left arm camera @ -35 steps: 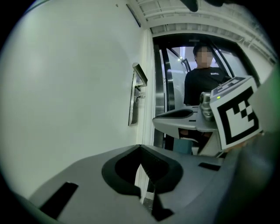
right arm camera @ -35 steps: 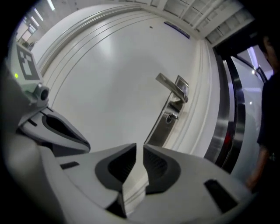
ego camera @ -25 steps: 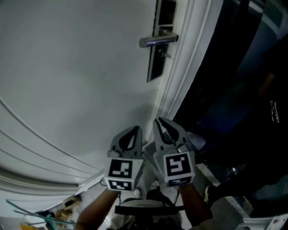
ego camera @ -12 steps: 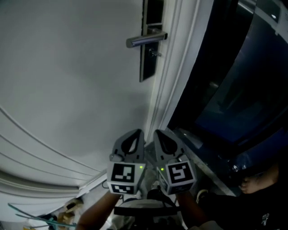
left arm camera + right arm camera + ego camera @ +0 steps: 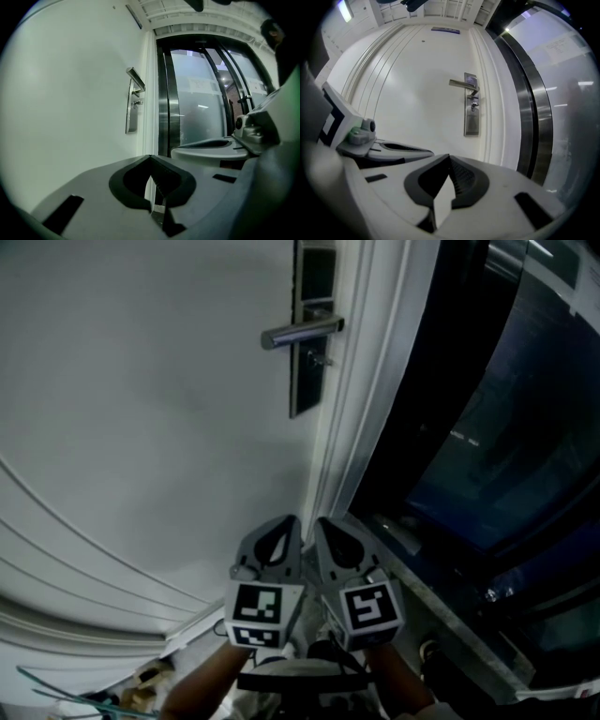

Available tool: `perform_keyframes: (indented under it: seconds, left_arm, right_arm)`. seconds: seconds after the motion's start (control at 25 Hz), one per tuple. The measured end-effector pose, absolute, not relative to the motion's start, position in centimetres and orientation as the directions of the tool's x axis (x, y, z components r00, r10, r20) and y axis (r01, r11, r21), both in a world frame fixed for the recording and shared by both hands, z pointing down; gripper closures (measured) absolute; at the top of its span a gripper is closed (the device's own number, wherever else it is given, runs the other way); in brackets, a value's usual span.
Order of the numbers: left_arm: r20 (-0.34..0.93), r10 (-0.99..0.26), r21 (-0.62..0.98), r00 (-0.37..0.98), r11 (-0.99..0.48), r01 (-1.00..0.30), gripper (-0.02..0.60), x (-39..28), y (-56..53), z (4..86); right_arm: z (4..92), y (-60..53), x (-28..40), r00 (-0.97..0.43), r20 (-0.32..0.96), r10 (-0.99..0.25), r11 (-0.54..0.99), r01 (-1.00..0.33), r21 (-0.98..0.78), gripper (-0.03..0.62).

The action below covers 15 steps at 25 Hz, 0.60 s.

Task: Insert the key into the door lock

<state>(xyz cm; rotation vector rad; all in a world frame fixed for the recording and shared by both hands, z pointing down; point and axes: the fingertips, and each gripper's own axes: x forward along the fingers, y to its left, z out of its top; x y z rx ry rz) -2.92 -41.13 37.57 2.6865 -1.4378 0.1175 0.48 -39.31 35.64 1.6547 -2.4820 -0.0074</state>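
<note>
A white door (image 5: 141,427) carries a silver lever handle (image 5: 302,332) on a long dark plate (image 5: 306,381). Just under the handle a small metal piece (image 5: 320,359) sticks out of the lock (image 5: 474,106); it is too small to tell whether it is a key. My left gripper (image 5: 285,523) and right gripper (image 5: 324,523) hang side by side low in the head view, well below the handle and apart from the door. Each one's jaws meet at the tips, in the left gripper view (image 5: 151,157) and the right gripper view (image 5: 450,155). I see nothing between them.
The white door frame (image 5: 361,381) runs beside the lock plate. Right of it stands a dark glass panel (image 5: 506,409) with a metal sill (image 5: 441,587) at its foot. Loose clutter (image 5: 84,695) lies on the floor at the lower left.
The head view has swung, so the handle sits further left in frame. The person in dark clothing at the right has gone from view. Both grippers stay together, nearly still.
</note>
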Motion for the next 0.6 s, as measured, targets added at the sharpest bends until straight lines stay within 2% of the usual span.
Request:
perform_keyframes:
  seconds: [0.6]
  left_arm:
    - [0.120, -0.820, 0.048, 0.560, -0.558, -0.828, 0.578, -2.87, -40.76, 37.42]
  right_arm:
    - [35.33, -39.10, 0.49, -0.370, 0.129, -0.920, 0.383, -0.918, 0.101, 0.589]
